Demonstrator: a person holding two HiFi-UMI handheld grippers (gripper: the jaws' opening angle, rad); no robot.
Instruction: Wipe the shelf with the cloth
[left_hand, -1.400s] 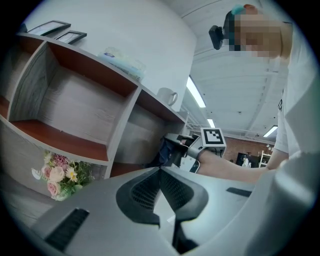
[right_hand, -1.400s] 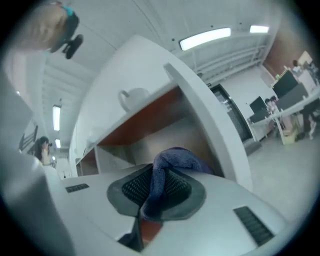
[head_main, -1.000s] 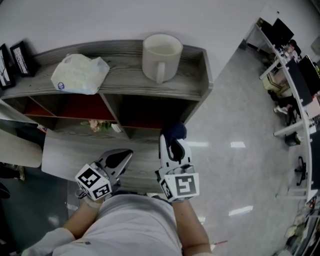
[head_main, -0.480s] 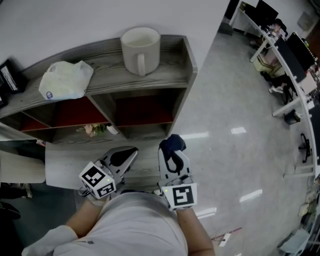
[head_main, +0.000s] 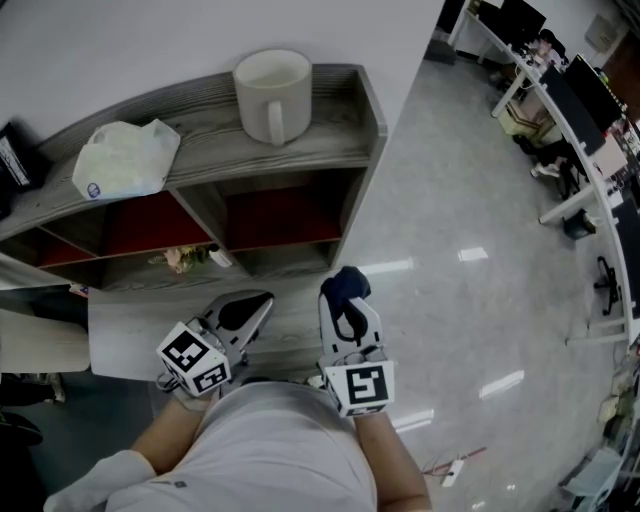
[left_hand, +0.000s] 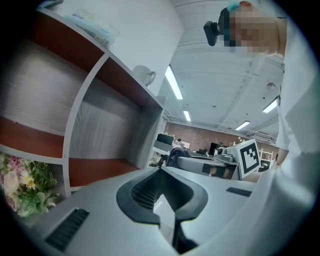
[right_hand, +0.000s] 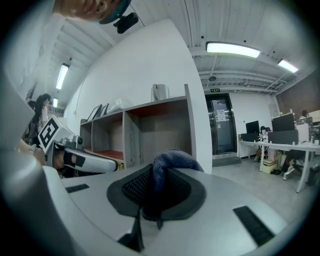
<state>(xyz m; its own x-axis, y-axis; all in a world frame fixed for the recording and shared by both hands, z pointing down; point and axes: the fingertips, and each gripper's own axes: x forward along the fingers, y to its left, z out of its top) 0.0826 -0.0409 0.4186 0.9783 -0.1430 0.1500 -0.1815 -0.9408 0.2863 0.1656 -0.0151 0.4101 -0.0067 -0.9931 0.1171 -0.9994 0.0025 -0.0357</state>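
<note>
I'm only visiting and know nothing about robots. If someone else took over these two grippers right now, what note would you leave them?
Right gripper: shut on the dark blue cloth, held in front of the shelf and not touching it.
Left gripper: shut, with nothing in it, beside the right one.
On the shelf's top board: a white mug and a white bag. Flowers lie in a lower compartment.
Done: the cloth is in the grip.
Left: all the wiping, since the cloth has not yet met a board. The mug and bag may be in the way on top.
</note>
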